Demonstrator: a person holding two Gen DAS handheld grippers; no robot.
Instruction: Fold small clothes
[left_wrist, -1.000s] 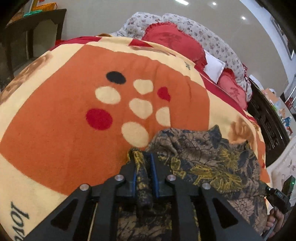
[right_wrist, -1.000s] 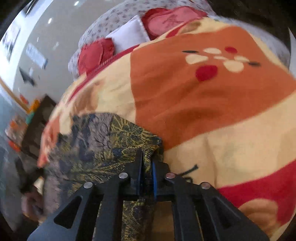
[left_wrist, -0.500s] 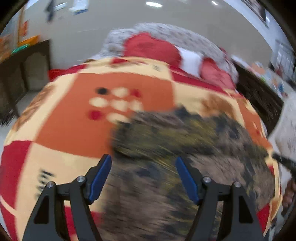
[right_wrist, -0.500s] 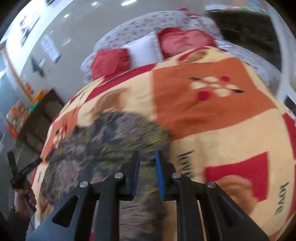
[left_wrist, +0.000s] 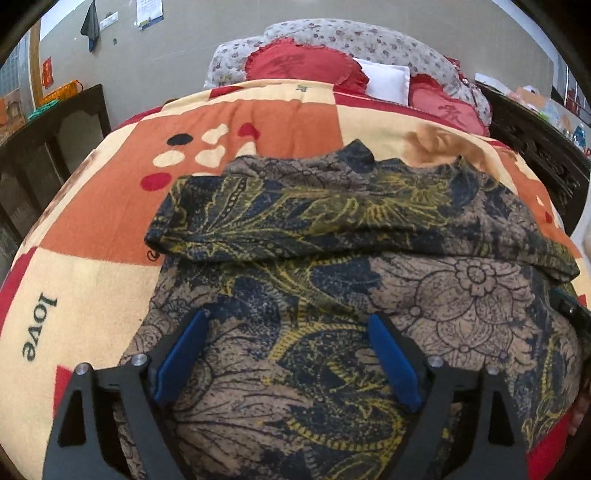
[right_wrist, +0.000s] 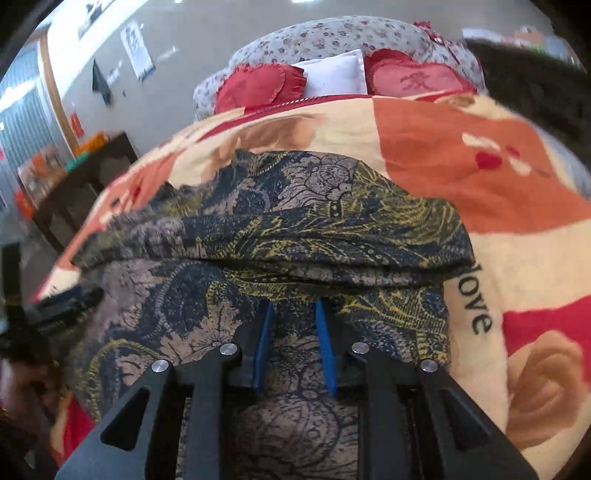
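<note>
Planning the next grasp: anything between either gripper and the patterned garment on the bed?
Nothing visible. The left gripper and the right gripper are both open right over the patterned garment, which lies partly folded on the blanket.

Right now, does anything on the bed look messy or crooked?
A little. The patterned cloth has its far part folded over, but that flap's edge runs slanted and wavy, and its far hem is bunched into points. Both claws, left and right, are open, holding nothing.

Wide-spread left gripper (left_wrist: 286, 354) over garment (left_wrist: 332, 258)
</note>
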